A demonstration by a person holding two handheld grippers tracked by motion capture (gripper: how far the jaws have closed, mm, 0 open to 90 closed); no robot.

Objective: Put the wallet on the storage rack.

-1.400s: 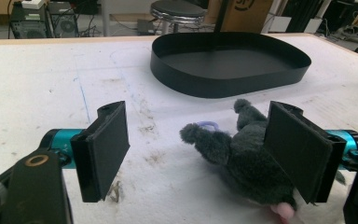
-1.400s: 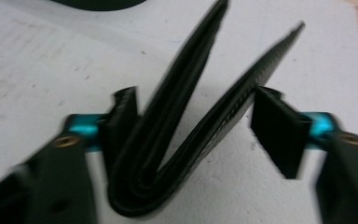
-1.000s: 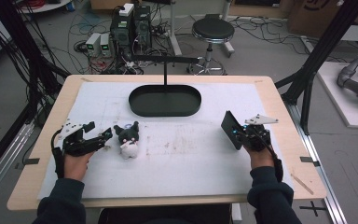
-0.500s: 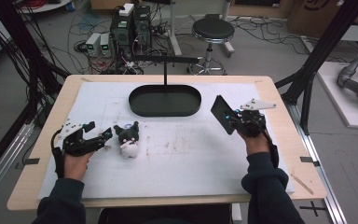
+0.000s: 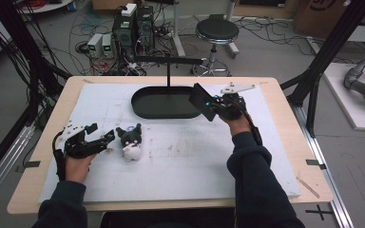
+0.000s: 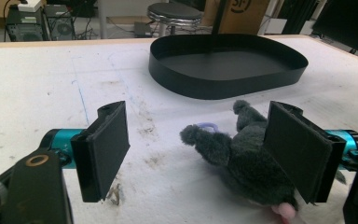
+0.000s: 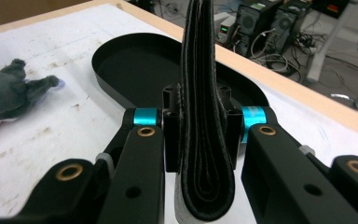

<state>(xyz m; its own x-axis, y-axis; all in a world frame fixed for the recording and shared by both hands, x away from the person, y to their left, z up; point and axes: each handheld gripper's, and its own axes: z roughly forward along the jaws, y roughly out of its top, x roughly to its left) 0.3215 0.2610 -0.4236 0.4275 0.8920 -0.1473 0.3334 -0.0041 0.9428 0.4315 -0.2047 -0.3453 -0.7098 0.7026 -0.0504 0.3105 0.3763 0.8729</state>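
The right gripper (image 5: pixel 209 102) is clamped on a flat, folded black wallet (image 7: pixel 205 116) with layered leathery edges, held upright just past the 3 o'clock end of the smooth, matte black oval tray (image 5: pixel 145 110). The left gripper (image 5: pixel 105 140) rests low at 8 o'clock on the stained white foam mat (image 5: pixel 185 161), jaws spread wide and empty. A fuzzy grey plush toy (image 6: pixel 242 158) with pale snout lies against its right pad.

Fuzzy grey plush toy (image 6: pixel 251 163), matt black tray (image 6: pixel 223 70), folded black wallet (image 7: pixel 205 116), possibly leather
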